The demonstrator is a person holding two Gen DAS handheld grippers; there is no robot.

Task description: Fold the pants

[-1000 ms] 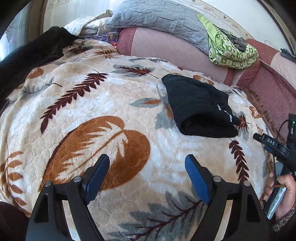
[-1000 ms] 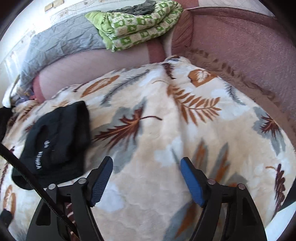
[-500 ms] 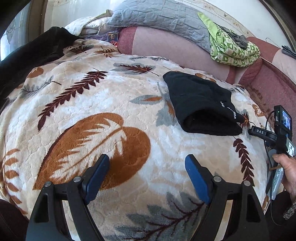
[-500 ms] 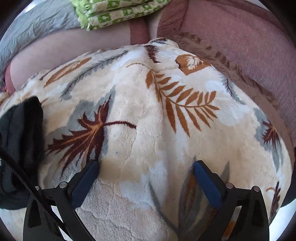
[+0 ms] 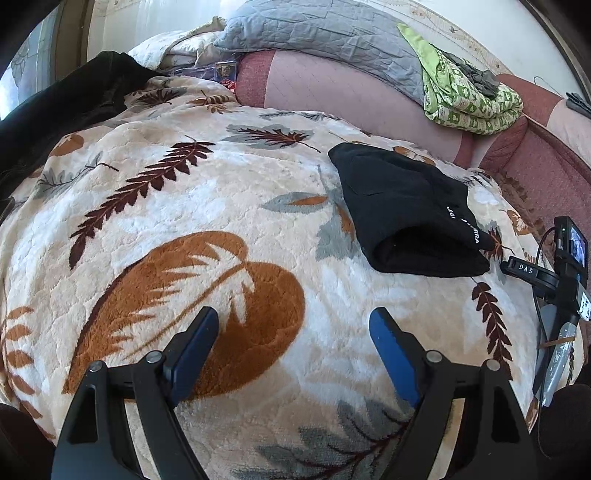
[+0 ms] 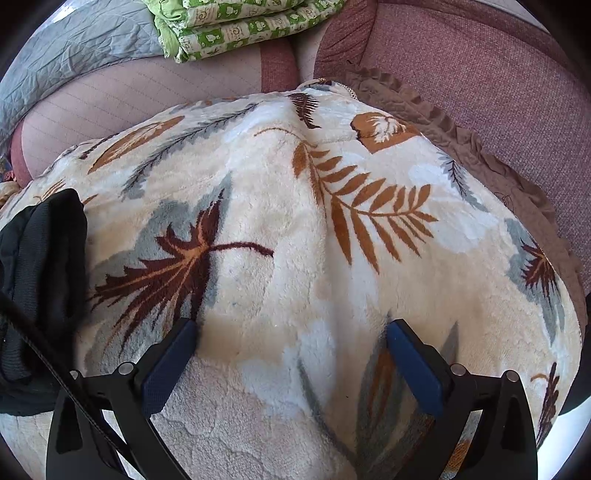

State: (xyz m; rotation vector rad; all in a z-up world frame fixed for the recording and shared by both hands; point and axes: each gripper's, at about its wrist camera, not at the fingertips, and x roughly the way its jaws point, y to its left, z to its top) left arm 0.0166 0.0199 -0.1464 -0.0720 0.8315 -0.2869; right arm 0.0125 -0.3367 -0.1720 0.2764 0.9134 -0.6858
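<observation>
The black pants (image 5: 402, 210) lie folded into a compact stack with white lettering on one edge, on a leaf-patterned plush blanket (image 5: 184, 221), right of centre in the left wrist view. They also show at the left edge of the right wrist view (image 6: 40, 280). My left gripper (image 5: 293, 325) is open and empty, low over the blanket, well short of the pants. My right gripper (image 6: 291, 336) is open and empty, just above the blanket, to the right of the pants. The right gripper's body with its camera (image 5: 565, 266) shows at the right of the left wrist view.
A pink sofa back (image 5: 332, 88) carries a grey quilt (image 5: 325, 33) and a folded green patterned blanket (image 5: 469, 99). A dark garment (image 5: 55, 110) lies at the far left. The maroon sofa arm (image 6: 480, 74) and a brown ruffled edge (image 6: 461, 140) border the blanket on the right.
My right gripper has moved right and lower over the blanket, so the pants slid to its left edge. My left gripper has stayed almost still. Both stayed open.
</observation>
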